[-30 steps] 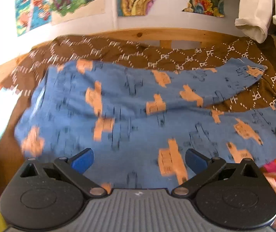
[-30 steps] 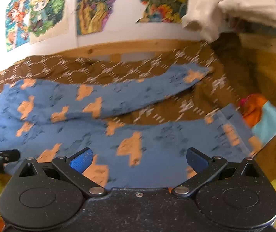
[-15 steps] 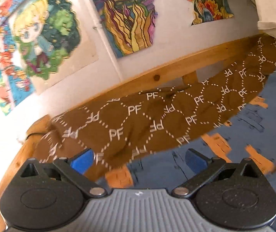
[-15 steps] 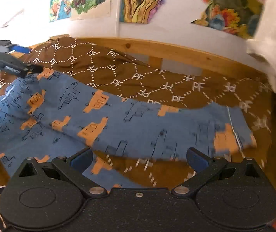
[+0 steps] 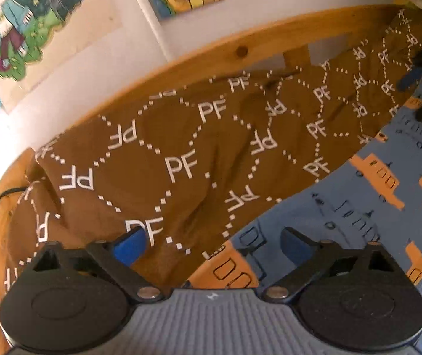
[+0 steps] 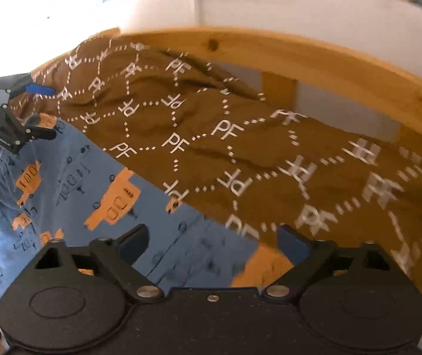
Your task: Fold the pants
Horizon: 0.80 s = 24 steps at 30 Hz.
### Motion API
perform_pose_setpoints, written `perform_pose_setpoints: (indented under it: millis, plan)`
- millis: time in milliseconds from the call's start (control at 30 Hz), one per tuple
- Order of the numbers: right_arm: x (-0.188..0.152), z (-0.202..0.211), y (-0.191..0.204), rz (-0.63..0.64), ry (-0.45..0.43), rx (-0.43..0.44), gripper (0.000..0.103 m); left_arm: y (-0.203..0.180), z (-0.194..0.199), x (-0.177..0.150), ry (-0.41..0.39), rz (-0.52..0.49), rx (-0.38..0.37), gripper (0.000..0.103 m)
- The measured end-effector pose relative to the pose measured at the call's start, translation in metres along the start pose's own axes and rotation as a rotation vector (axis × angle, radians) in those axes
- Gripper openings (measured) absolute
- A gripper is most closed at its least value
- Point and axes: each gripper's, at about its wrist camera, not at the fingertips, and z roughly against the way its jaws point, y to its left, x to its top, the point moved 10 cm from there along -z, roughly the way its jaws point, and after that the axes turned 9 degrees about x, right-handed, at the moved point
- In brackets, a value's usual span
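The pants (image 5: 373, 207), blue with orange vehicle prints, lie spread on a brown bedspread (image 5: 181, 153) patterned with white "PF" letters and dotted diamonds. The bedspread covers a bed with a wooden frame (image 5: 240, 51) that runs along its far side, against a white wall hung with colourful posters (image 5: 18, 14).

The left hand-held gripper (image 5: 212, 244) is open, its blue-padded fingers (image 5: 129, 245) spread wide over the edge of the pants, where the blue cloth meets the bedspread. One finger sits above the bedspread and the other above the pants; nothing is held between them. In the right wrist view this same tool shows at the far left, over the end of the pants nearest the frame's corner.

The right hand-held gripper (image 6: 212, 241) is also open, fingers (image 6: 292, 241) wide apart, with nothing between them. It is over the pants' edge too, blue cloth under one finger and the bedspread under the other. In the left wrist view it appears, blurred, at the far right, at the pants' edge near the frame.

Whether either tool touches the cloth cannot be told.
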Motion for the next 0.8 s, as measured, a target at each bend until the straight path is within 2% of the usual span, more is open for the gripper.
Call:
perform_pose_setpoints:
  millis: [33, 67, 100, 133, 233, 300, 433, 467, 500, 567, 633, 667, 733, 800]
  plan:
    - [0.004, -0.007, -0.002, 0.012, 0.020, 0.003, 0.073, 0.001, -0.004, -0.002, 0.017, -0.007, -0.001, 0.087]
    - [0.007, -0.013, -0.004, 0.030, 0.045, 0.010, 0.068, 0.003, -0.008, -0.003, 0.041, -0.012, 0.015, 0.081]
    - [0.008, -0.016, -0.003, 0.046, 0.064, 0.021, 0.060, 0.004, -0.009, -0.004, 0.049, -0.014, 0.019, 0.080]
    - [0.009, -0.019, -0.003, 0.058, 0.079, 0.036, 0.058, 0.004, -0.009, -0.004, 0.047, -0.021, 0.010, 0.080]
    - [0.002, -0.022, 0.000, 0.082, 0.137, 0.084, 0.058, 0.003, -0.007, -0.003, 0.051, -0.052, -0.013, 0.069]
    - [-0.007, -0.023, -0.003, 0.089, 0.154, 0.074, 0.057, 0.003, -0.007, -0.003, 0.062, -0.065, -0.015, 0.058]
    - [-0.016, -0.025, -0.011, 0.046, 0.143, 0.053, 0.057, -0.009, -0.002, -0.006, 0.057, -0.175, 0.076, 0.049]
    - [-0.018, -0.025, -0.009, 0.053, 0.148, 0.053, 0.056, -0.016, 0.001, -0.008, 0.044, -0.218, 0.097, 0.038]
    - [-0.021, -0.024, -0.006, 0.062, 0.153, 0.055, 0.052, -0.023, 0.003, -0.010, 0.037, -0.257, 0.100, 0.019]
    - [-0.022, -0.022, -0.004, 0.070, 0.155, 0.046, 0.045, -0.037, 0.008, -0.015, 0.032, -0.309, 0.098, 0.007]
    - [-0.023, -0.019, -0.002, 0.080, 0.139, 0.015, 0.031, -0.043, 0.011, -0.017, 0.020, -0.340, 0.123, 0.003]
    - [-0.023, -0.018, -0.002, 0.087, 0.132, -0.002, 0.027, -0.043, 0.013, -0.017, 0.019, -0.339, 0.134, 0.002]
    - [-0.023, -0.015, 0.001, 0.113, 0.119, -0.045, 0.012, -0.041, 0.015, -0.013, 0.021, -0.306, 0.140, 0.001]
    - [-0.021, -0.010, 0.004, 0.135, 0.099, -0.084, 0.004, -0.036, 0.019, -0.008, 0.012, -0.270, 0.144, 0.000]
